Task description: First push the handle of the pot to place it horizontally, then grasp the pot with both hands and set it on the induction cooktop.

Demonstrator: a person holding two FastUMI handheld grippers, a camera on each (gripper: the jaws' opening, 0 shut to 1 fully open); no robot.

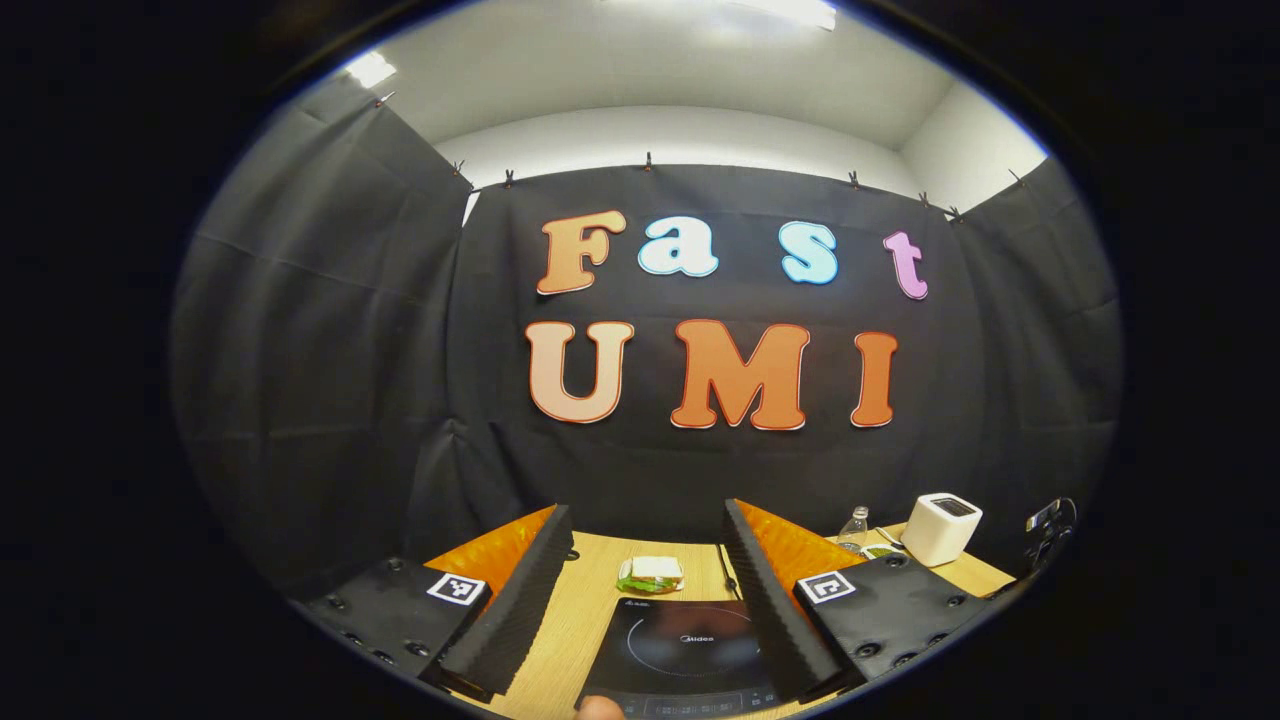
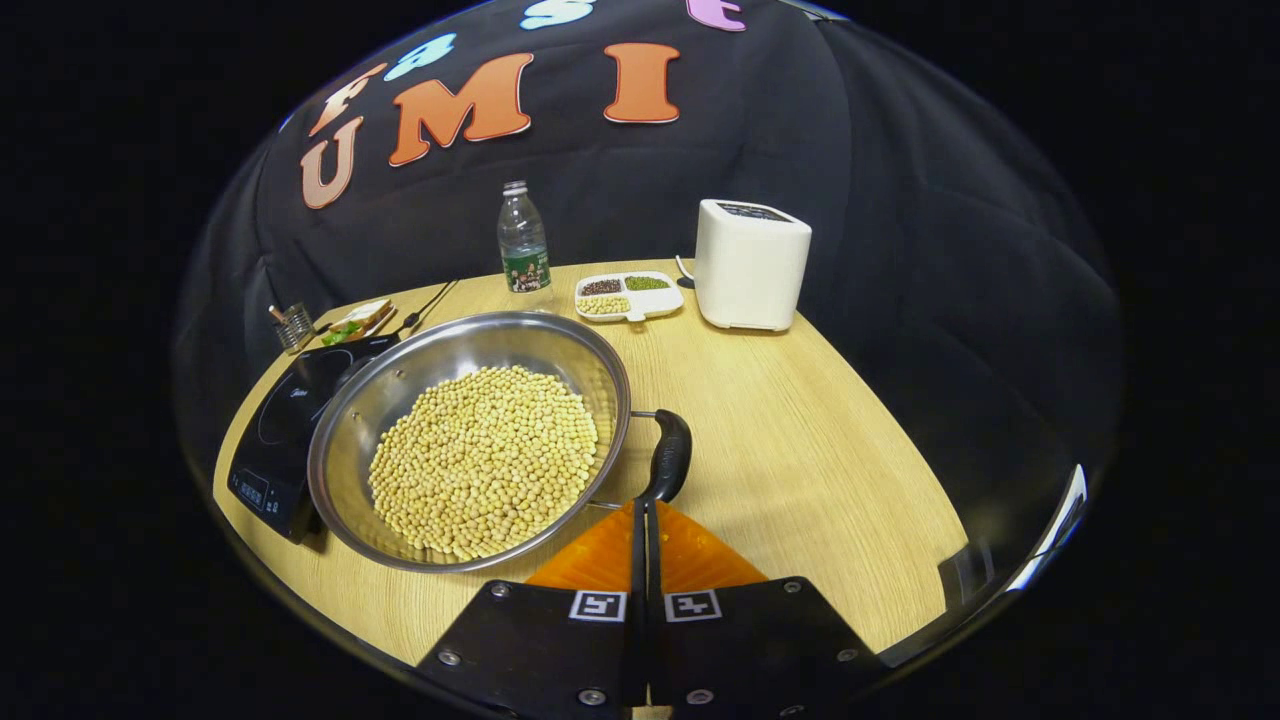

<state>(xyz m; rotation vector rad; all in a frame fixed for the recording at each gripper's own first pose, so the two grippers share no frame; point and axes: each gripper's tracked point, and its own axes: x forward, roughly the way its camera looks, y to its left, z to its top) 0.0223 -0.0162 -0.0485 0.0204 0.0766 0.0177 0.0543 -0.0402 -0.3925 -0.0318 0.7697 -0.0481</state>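
Pot (image 2: 470, 440) of beans beside induction cooktop (image 2: 290, 420), right gripper (image 2: 643, 520) at handle (image 2: 668, 455)

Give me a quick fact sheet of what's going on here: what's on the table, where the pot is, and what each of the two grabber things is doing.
Pot: steel pot full of pale beans, on the wooden table, its left edge over the cooktop
Pot handle: dark side handle, right at the right gripper's tips
Cooktop: black induction cooktop, left of the pot
Right gripper: fingers closed together, at the handle
Left gripper: open, holding nothing, above the cooktop
Behind: water bottle, divided dish, white appliance
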